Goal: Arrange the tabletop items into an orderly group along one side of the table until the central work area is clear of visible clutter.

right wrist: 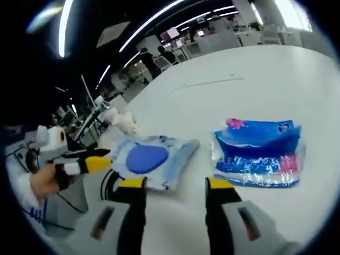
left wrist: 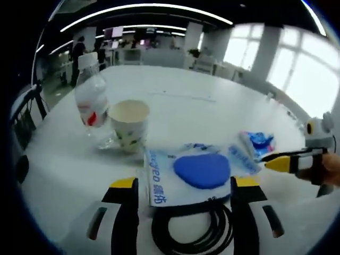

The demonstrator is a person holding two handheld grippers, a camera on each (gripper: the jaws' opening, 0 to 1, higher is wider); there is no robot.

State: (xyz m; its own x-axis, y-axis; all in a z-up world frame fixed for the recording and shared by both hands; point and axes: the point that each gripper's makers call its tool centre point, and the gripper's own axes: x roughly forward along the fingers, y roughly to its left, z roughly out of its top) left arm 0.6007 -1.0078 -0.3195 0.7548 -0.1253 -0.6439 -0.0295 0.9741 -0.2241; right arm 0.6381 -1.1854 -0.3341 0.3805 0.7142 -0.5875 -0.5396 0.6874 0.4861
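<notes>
On the white table (left wrist: 175,101) stand a clear water bottle (left wrist: 90,95) and a patterned paper cup (left wrist: 129,125), side by side at the left. A wipes pack with a blue oval lid (left wrist: 199,172) lies just ahead of my left gripper (left wrist: 185,187), which is open. A black cable coil (left wrist: 194,228) lies between its jaws. My right gripper (right wrist: 176,186) is open over bare table, between the wipes pack (right wrist: 151,159) and a blue tissue pack (right wrist: 260,151). The tissue pack (left wrist: 254,149) lies right of the wipes pack, with the right gripper (left wrist: 281,162) beside it.
The table stretches far back, bare and white. Chairs (left wrist: 24,114) stand along its left edge. Bright windows (left wrist: 297,69) fill the right side, and desks with people are far behind. A hand holds the left gripper (right wrist: 87,159) near the table's edge.
</notes>
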